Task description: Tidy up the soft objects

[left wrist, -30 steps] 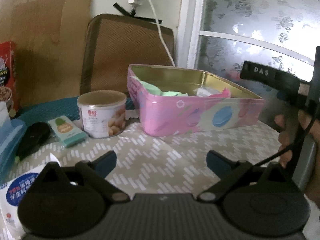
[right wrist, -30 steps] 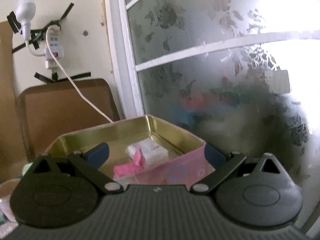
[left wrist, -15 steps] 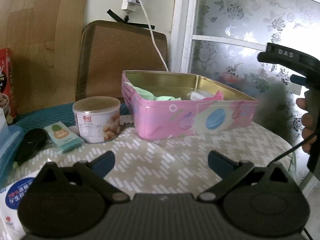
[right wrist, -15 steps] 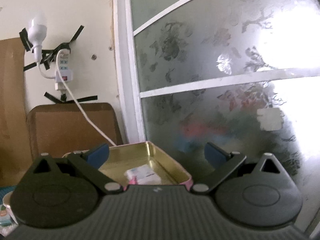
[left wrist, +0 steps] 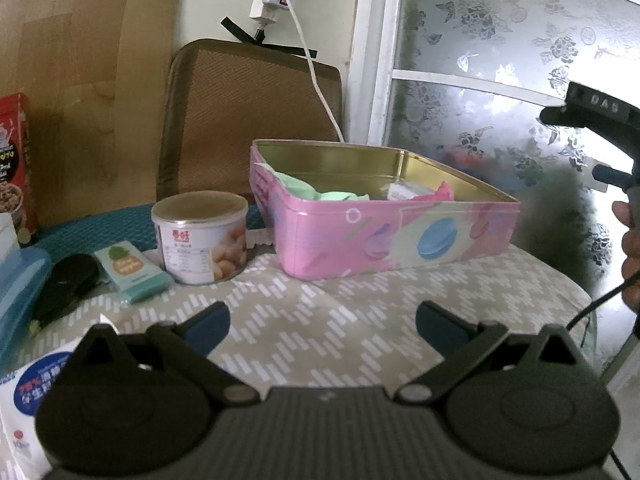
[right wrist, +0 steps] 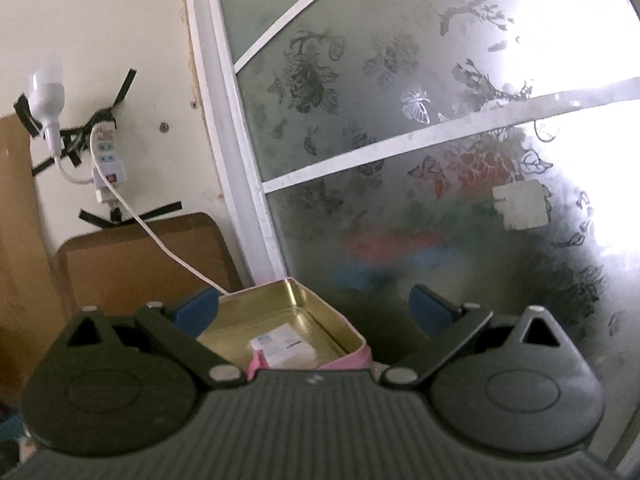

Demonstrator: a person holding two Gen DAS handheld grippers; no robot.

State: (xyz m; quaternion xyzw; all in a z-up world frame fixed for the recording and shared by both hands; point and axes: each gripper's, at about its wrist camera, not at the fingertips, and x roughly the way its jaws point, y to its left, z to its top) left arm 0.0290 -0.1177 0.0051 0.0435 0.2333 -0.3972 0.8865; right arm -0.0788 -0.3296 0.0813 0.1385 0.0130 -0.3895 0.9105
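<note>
A pink tin box [left wrist: 384,236] with a gold inside stands on the patterned table. It holds green soft packs [left wrist: 316,190], a pink pack [left wrist: 438,196] and a white packet [left wrist: 404,190]. My left gripper [left wrist: 322,320] is open and empty, low over the table in front of the tin. My right gripper [right wrist: 314,308] is open and empty, raised above the tin's far right corner [right wrist: 296,304], where the white packet [right wrist: 280,344] shows. The right gripper's body shows in the left wrist view [left wrist: 600,120] at the right edge.
A round can [left wrist: 200,236], a teal packet [left wrist: 128,270], a black object [left wrist: 66,284], a blue container [left wrist: 20,280] and a white wipes pack [left wrist: 36,392] lie left of the tin. A brown chair back [left wrist: 248,112] and frosted glass door [left wrist: 500,80] stand behind. The table edge [left wrist: 576,288] is at right.
My right gripper has risen and tilted up, so the tin sank low in its view. My left gripper has drawn back slightly and stayed open.
</note>
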